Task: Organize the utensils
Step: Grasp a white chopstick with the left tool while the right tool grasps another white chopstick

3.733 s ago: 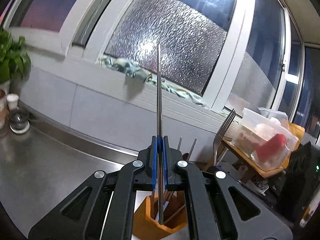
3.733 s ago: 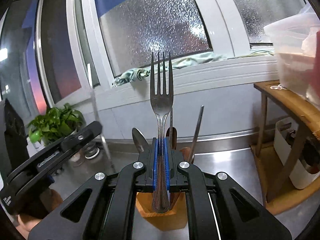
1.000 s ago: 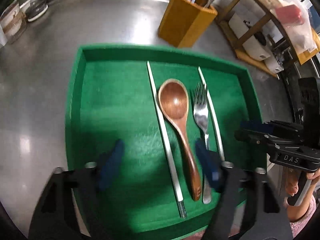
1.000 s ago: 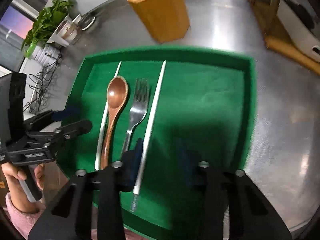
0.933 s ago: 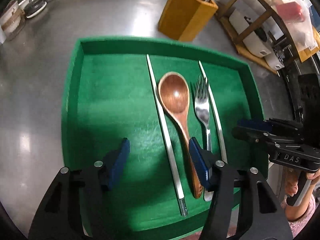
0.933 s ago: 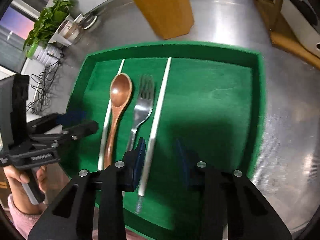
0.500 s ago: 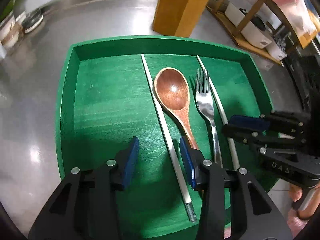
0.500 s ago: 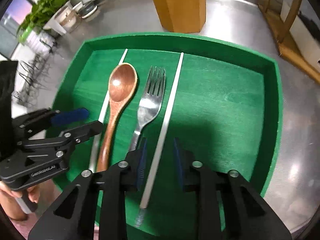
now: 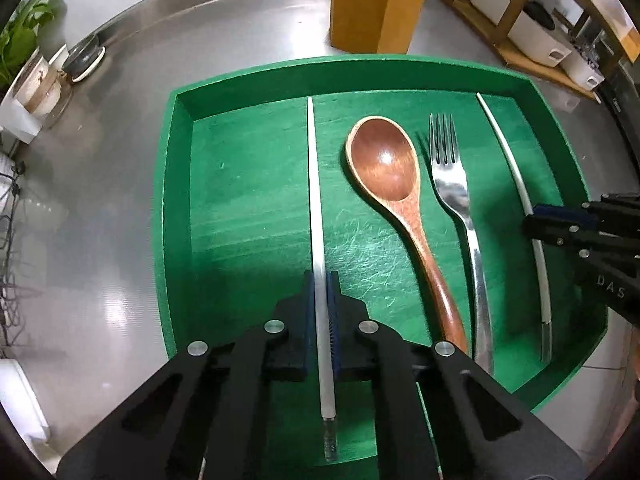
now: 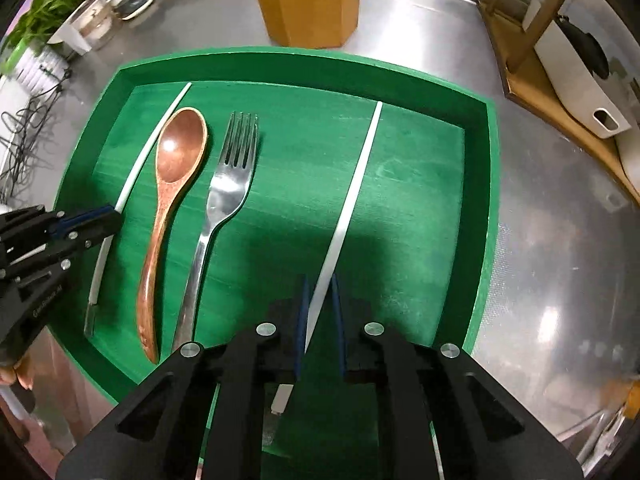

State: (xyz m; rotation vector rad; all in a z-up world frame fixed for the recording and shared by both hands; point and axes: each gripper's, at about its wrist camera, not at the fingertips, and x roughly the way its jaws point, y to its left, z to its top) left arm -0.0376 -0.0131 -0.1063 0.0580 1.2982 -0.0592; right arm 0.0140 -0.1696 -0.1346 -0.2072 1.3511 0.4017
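A green tray [image 9: 176, 208] [image 10: 490, 208] on the steel counter holds two white chopsticks, a wooden spoon [image 9: 394, 184] [image 10: 168, 196] and a metal fork [image 9: 460, 216] [image 10: 220, 208]. My left gripper [image 9: 320, 280] is shut on the left chopstick [image 9: 314, 184], seen also in the right wrist view [image 10: 136, 176]. My right gripper [image 10: 319, 284] has its blue pads on both sides of the right chopstick [image 10: 352, 196] [image 9: 516, 184], with a narrow gap still visible. Spoon and fork lie between the chopsticks.
A wooden utensil holder [image 9: 376, 4] [image 10: 308, 0] stands just behind the tray. A wooden rack with white bins [image 9: 532, 12] [image 10: 568, 80] is at the right. Jars and a potted plant [image 9: 24, 60] [image 10: 60, 12] sit at the left.
Both grippers have come down to the tray and narrowed around the chopsticks. The left one has closed on the left chopstick. The right chopstick now lies further from the fork.
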